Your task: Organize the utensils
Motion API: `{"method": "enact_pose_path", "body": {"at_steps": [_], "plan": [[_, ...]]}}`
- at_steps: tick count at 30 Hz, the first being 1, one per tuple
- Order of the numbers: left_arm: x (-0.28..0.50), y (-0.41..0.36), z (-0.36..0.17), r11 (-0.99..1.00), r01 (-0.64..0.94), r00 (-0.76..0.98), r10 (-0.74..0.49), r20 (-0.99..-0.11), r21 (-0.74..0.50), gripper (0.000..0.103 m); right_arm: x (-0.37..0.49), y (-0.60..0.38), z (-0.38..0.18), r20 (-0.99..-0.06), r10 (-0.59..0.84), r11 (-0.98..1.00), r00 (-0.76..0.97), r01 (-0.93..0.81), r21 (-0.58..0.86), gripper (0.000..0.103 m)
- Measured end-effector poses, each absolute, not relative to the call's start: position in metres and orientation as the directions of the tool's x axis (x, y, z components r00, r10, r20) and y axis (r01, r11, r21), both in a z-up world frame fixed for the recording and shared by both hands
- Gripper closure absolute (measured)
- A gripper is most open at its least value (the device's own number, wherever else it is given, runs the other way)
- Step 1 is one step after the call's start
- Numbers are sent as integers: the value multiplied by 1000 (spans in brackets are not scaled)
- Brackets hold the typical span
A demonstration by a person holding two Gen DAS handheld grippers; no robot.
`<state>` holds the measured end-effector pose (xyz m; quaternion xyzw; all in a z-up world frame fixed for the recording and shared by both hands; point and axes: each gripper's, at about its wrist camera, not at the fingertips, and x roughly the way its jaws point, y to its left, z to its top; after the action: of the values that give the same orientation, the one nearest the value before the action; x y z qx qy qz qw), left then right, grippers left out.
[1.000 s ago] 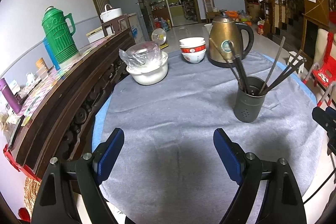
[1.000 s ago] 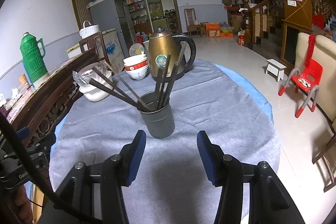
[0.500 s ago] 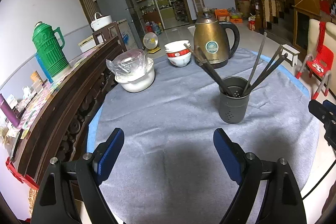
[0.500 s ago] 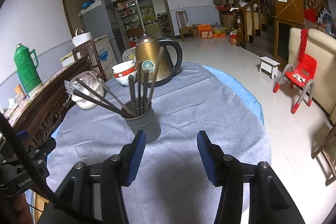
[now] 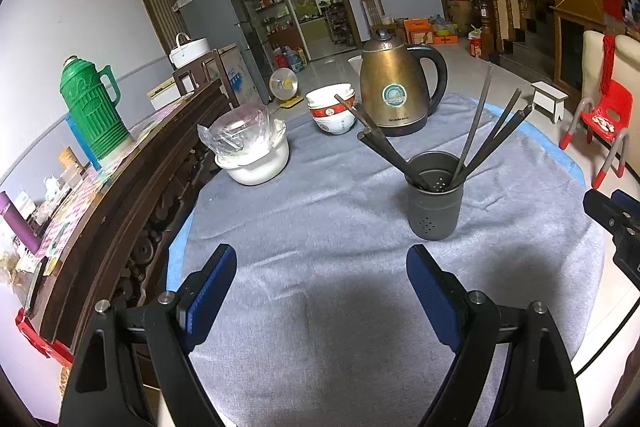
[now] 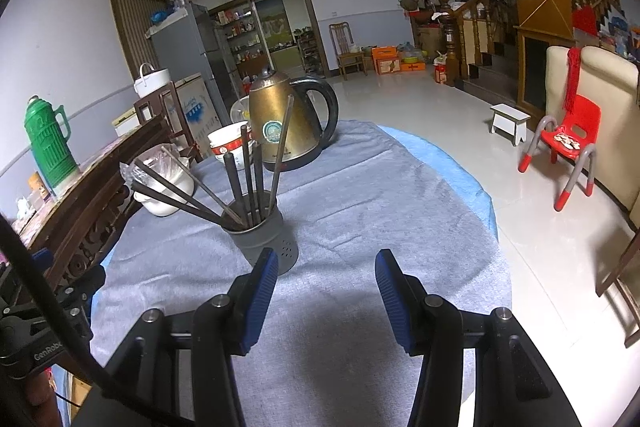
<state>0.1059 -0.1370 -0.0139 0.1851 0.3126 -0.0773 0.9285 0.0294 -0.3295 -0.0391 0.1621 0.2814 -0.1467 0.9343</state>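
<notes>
Chopsticks (image 5: 472,135) fill the grey perforated holder (image 5: 435,201) that stands upright on the grey tablecloth (image 5: 340,211), their long axes fanning up and outward from its mouth: in my left view one bunch leans left toward the stacked bowls (image 5: 332,109), the other leans right. The holder sits just in front of the brass electric kettle (image 5: 394,89), and the bowls stand beside the kettle. Left of the holder a white pot (image 5: 256,163) carries a clear plastic-wrapped dish (image 5: 240,131).

My left gripper (image 5: 320,291) hangs over bare cloth in front of the holder, jaws wide apart with nothing between them. My right gripper (image 6: 326,291) is parted about halfway, also empty; its left pad sits in front of the holder's base, and I cannot tell whether they touch.

Only my right view takes in the tiled floor, the white stool (image 6: 509,121) and the whole red child's chair (image 6: 568,143). Only my left view looks down into the holder onto its drain holes. Both show the green thermos (image 6: 48,143) on the dark wooden sideboard (image 5: 120,203) beyond the pot.
</notes>
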Motion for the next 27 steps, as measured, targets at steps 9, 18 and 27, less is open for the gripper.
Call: {"method": "enact_pose_path", "body": {"at_steps": [9, 18, 27], "plan": [[104, -136, -10, 921, 256, 796, -30, -604, 292, 16, 28, -323, -34, -562, -160, 916, 811, 334, 221, 46], [103, -124, -1, 933, 230, 810, -25, -586, 278, 16, 28, -308, -23, -544, -154, 933, 825, 303, 195, 45], [100, -107, 10, 945, 198, 825, -18, -564, 260, 16, 30, -297, -16, -545, -159, 940, 823, 295, 170, 45]]}}
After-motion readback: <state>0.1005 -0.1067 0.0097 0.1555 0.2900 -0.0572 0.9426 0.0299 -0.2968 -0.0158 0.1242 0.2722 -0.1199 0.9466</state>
